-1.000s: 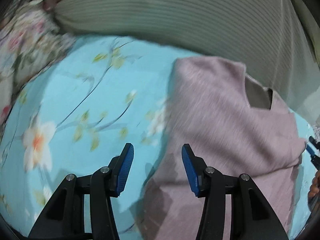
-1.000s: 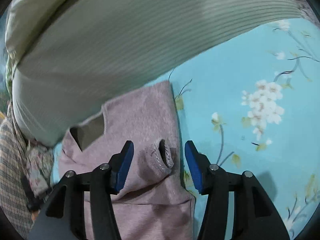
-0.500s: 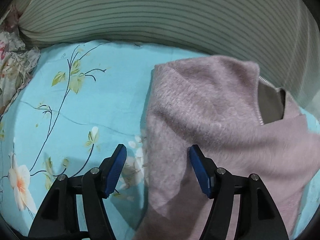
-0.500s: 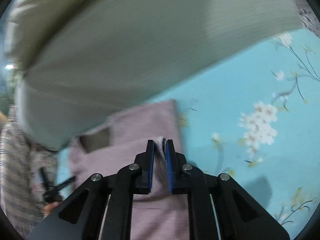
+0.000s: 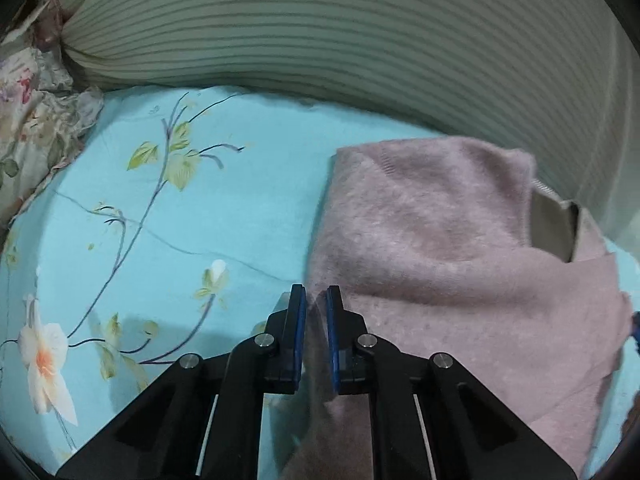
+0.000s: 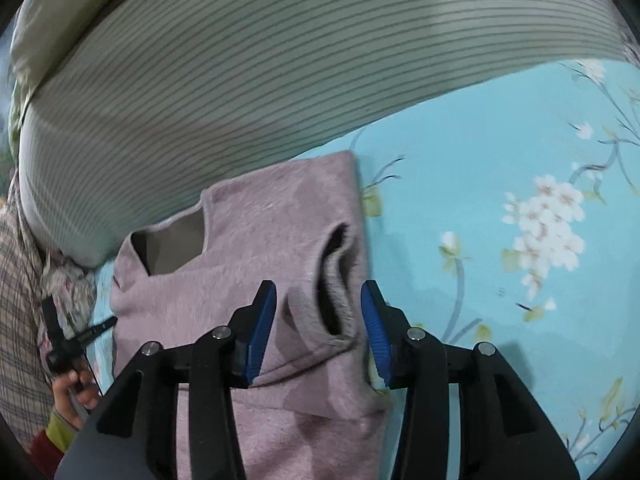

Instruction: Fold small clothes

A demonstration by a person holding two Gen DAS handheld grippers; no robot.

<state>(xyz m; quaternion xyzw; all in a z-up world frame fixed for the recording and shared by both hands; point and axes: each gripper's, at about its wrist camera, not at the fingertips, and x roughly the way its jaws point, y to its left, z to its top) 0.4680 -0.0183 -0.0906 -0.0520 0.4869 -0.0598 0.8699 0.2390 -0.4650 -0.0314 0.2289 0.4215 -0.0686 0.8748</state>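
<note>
A small fuzzy mauve sweater (image 5: pixel 448 248) lies on a turquoise floral bedsheet (image 5: pixel 224 200), neck opening toward the pillow. My left gripper (image 5: pixel 316 304) is shut on the sweater's left edge. In the right wrist view the sweater (image 6: pixel 248 248) lies partly folded, with a sleeve cuff (image 6: pixel 334 284) resting on top. My right gripper (image 6: pixel 318 312) is open, its blue pads on either side of the cuff without pinching it.
A large striped grey-green pillow (image 5: pixel 360 40) runs along the far side of the bed (image 6: pixel 280 60). Floral fabric (image 5: pixel 28 120) is bunched at the left. The bedsheet (image 6: pixel 520 200) extends to the right of the sweater. The other gripper and a hand (image 6: pixel 68 352) show at left.
My left gripper has closed on the sweater's left edge. My right gripper, shut on the sleeve cuff half a second ago, has opened and the cuff lies on the sweater.
</note>
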